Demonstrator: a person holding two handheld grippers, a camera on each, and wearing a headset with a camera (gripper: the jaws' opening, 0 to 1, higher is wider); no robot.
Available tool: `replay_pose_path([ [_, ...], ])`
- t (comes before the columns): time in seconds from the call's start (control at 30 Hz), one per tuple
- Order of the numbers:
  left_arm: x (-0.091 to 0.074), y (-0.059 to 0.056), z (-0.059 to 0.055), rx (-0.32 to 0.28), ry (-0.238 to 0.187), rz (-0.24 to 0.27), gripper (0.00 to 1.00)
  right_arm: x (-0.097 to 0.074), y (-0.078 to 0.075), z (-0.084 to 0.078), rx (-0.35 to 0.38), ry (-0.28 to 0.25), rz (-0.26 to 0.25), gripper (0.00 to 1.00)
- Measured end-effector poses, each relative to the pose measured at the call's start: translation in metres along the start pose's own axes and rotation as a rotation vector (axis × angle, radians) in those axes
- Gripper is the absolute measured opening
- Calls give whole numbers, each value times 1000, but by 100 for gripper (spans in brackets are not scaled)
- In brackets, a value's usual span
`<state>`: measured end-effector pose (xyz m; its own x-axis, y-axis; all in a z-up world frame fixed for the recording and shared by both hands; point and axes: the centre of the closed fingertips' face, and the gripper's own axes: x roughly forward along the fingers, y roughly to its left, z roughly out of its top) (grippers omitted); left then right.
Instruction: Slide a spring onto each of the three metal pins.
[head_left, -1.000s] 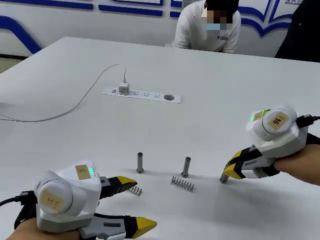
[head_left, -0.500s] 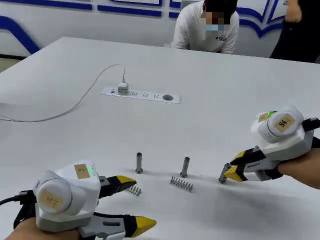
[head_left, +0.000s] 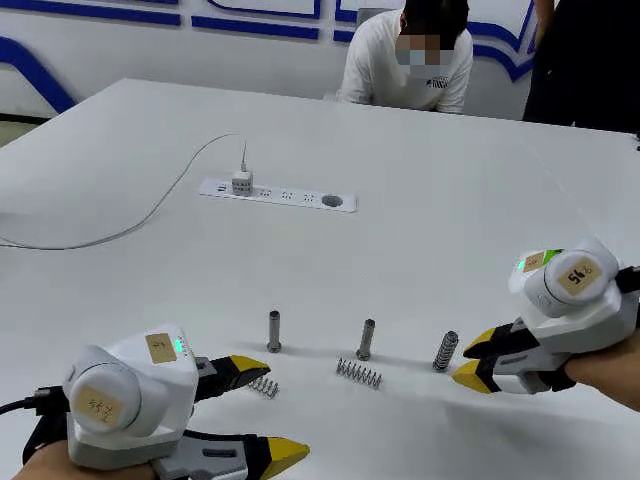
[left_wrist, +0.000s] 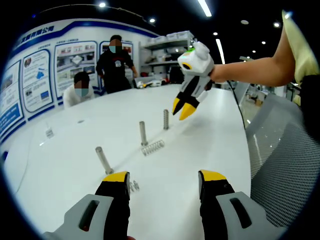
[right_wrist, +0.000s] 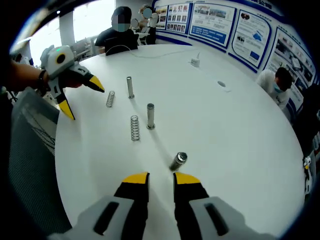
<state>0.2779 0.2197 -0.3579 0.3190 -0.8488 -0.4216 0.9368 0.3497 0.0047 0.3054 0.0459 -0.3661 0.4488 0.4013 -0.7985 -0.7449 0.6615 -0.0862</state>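
Observation:
Three metal pins stand in a row on the white table (head_left: 420, 200): a bare left pin (head_left: 274, 331) (left_wrist: 104, 160) (right_wrist: 130, 87), a bare middle pin (head_left: 367, 339) (left_wrist: 143, 133) (right_wrist: 150, 116), and a right pin with a spring on it (head_left: 445, 350) (left_wrist: 166, 119) (right_wrist: 178, 160). A long loose spring (head_left: 359, 373) (left_wrist: 152, 147) (right_wrist: 134, 127) lies in front of the middle pin. A short spring (head_left: 264, 386) (left_wrist: 133, 186) (right_wrist: 110, 98) lies by my left gripper (head_left: 262, 412) (left_wrist: 164, 176) (right_wrist: 82, 100), which is open and empty. My right gripper (head_left: 470, 360) (right_wrist: 161, 178) (left_wrist: 189, 105) is open, just right of the sprung pin.
A white power strip (head_left: 277, 193) with a plugged-in charger and its cable (head_left: 150, 215) lies further back on the table. A seated person (head_left: 408, 60) is at the far edge, with another person standing beside.
My right gripper has let go of the spring on the right pin and drawn back to the right. The left gripper has stayed put. The head camera has tilted a little.

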Motion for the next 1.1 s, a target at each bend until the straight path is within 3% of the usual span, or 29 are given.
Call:
replay_pose_path([
  [0.43, -1, 0, 1, 4, 1, 4, 56, 9, 26, 15, -34, -23, 50, 20],
  [1.1, -1, 0, 1, 3, 3, 9, 55, 46, 41, 43, -81, -34, 117, 19],
])
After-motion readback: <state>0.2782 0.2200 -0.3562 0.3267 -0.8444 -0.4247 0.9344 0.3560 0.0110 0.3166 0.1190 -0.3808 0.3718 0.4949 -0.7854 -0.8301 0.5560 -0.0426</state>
